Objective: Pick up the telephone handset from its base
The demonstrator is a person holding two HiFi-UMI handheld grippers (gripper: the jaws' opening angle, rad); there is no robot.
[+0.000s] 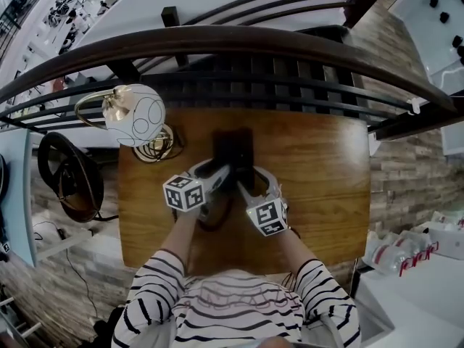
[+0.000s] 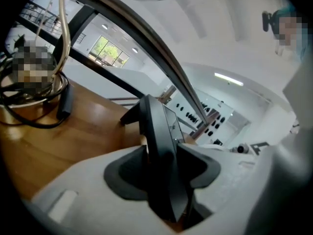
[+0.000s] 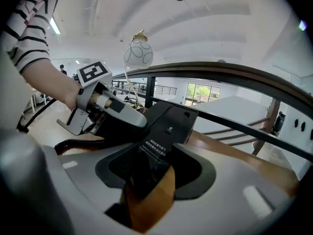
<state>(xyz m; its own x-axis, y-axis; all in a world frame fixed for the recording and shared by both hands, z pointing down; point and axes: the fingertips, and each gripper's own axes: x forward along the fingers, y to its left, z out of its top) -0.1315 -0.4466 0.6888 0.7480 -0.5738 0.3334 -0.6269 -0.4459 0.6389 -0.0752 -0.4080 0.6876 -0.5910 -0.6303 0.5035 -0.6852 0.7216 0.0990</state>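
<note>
A black telephone sits in the middle of a wooden table. In the left gripper view its handset stands edge-on between my jaws, and both pads lie against it. My left gripper holds it at the phone's left side and also shows in the right gripper view, above the coiled cord. My right gripper is at the phone's near right. The base's labelled corner lies between its jaws with bare wood showing beside it.
A white globe lamp stands at the table's far left, with its cable coiled round the foot. A dark curved railing runs just behind the table. Black looped gear hangs off the left edge.
</note>
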